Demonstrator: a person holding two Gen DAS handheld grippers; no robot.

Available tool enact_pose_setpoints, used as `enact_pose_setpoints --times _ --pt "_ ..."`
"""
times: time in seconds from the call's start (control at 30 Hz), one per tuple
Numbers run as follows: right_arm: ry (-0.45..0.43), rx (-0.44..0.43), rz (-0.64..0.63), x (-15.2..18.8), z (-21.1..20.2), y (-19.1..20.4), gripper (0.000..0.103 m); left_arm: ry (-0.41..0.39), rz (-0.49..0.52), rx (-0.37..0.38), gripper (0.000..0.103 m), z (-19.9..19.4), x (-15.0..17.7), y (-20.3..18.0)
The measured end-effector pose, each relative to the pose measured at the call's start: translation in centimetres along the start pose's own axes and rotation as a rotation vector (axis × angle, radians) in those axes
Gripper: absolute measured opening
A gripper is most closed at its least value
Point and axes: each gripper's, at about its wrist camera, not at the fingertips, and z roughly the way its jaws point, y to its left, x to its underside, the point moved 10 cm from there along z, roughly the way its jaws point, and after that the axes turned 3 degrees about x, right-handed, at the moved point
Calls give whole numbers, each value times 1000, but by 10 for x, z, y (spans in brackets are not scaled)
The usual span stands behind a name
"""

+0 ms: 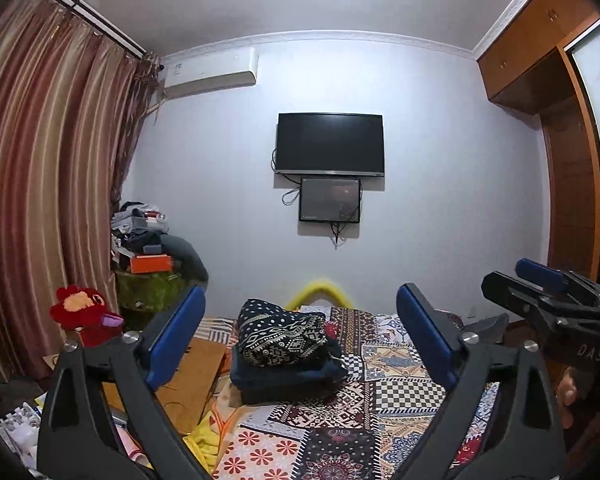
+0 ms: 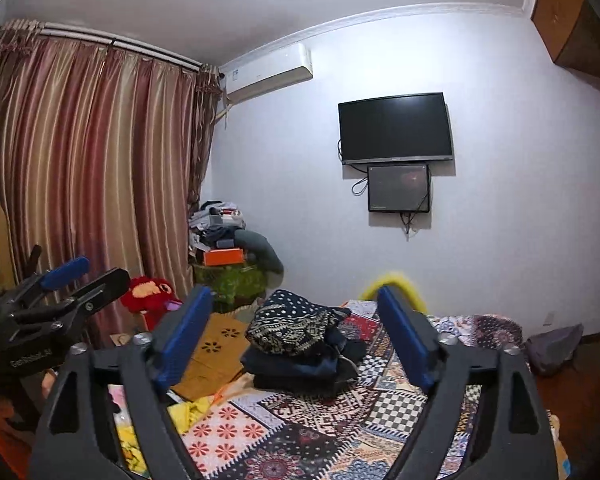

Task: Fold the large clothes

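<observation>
Both grippers — left gripper [image 1: 300,332], right gripper [image 2: 296,340] — hover with jaws released, nothing between them. The folded clothes stack [image 1: 284,354] sits on the patchwork bed [image 1: 400,392], below the television [image 1: 330,144]. Folding step appears complete — next calls for another garment.

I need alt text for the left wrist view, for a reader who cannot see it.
The open left gripper frames a pile of folded dark clothes, a black-and-white patterned garment on top, lying on a patchwork bedcover. The right gripper shows at the right edge. Behind are a black wall television and striped brown curtains.
</observation>
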Motion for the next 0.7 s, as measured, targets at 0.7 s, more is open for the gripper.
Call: enact_pose_setpoints --times 0.7 --pt "54 26 20 19 -5 -7 87 56 -35 -23 101 10 24 8"
